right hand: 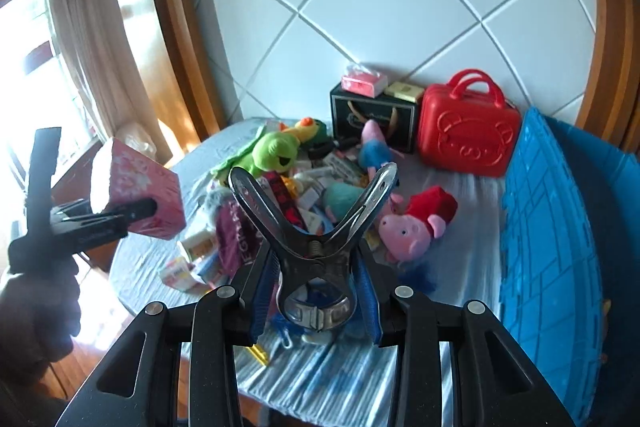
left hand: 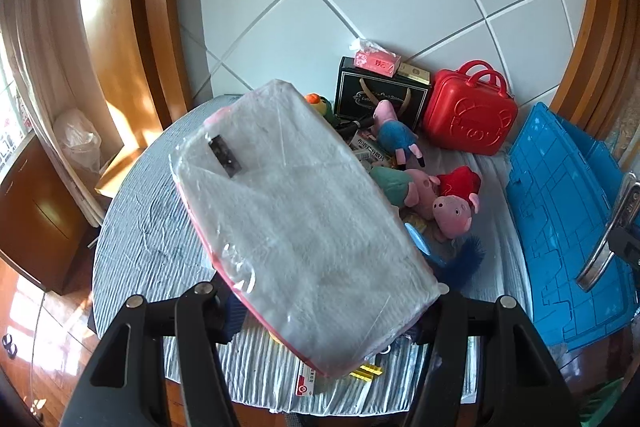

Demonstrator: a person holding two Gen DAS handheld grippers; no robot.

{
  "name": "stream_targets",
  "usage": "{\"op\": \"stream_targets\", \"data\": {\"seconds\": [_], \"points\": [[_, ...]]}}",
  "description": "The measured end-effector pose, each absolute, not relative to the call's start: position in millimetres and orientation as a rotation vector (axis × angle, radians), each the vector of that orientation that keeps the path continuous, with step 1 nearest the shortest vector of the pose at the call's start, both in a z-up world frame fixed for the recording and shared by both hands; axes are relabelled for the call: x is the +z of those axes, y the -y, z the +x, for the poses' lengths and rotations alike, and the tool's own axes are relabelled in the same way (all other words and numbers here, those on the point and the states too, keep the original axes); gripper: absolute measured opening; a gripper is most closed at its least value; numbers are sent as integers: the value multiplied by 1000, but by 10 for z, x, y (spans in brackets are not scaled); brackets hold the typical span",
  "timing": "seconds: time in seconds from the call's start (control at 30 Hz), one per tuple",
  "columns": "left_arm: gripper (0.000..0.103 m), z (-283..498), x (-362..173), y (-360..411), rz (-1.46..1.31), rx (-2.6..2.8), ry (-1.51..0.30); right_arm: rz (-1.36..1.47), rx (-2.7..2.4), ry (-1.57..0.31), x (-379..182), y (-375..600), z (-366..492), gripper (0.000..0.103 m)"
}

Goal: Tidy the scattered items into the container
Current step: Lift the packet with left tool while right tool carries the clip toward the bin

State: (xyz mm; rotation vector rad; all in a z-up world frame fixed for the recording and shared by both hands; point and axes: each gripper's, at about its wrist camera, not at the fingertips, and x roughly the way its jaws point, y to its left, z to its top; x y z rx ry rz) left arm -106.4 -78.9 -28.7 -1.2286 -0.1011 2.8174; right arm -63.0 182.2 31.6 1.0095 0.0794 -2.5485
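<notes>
My left gripper (left hand: 320, 303) is shut on a pink tissue pack in clear wrap (left hand: 296, 223) and holds it in the air above the table; it hides much of the pile. In the right wrist view the same pack (right hand: 136, 195) hangs at the left in the left gripper (right hand: 120, 217). My right gripper (right hand: 316, 301) is shut on a metal spring clamp (right hand: 316, 227), its two handles spread upward. The blue crate (right hand: 548, 239) stands at the right of both views (left hand: 560, 227).
Scattered on the striped cloth (right hand: 320, 367): a pink pig plush in red (right hand: 412, 227), a pig plush in blue (right hand: 374, 147), a green frog plush (right hand: 276, 151), small boxes. A red case (right hand: 468, 131) and a black gift bag (right hand: 372, 119) stand at the back wall.
</notes>
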Motion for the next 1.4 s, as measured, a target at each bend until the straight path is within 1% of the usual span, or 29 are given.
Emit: {"op": "stream_targets", "data": {"seconds": [0.27,0.67,1.0,1.4], "points": [[59,-1021,-115,866,-1158,2810,59,971,-2587,-73,567,-1738,-484,37],[59,-1065,57,753,-1070,2757,-25,974,-2630,29,646,-1739,-447,37],[59,-1162,236,80,-1018,2752,-83,913,-2622,74,732,-2149,-607,37],[59,-1455,443,-1115,-995,2749,-161,823,-2631,143,899,-3238,-1017,37]]}}
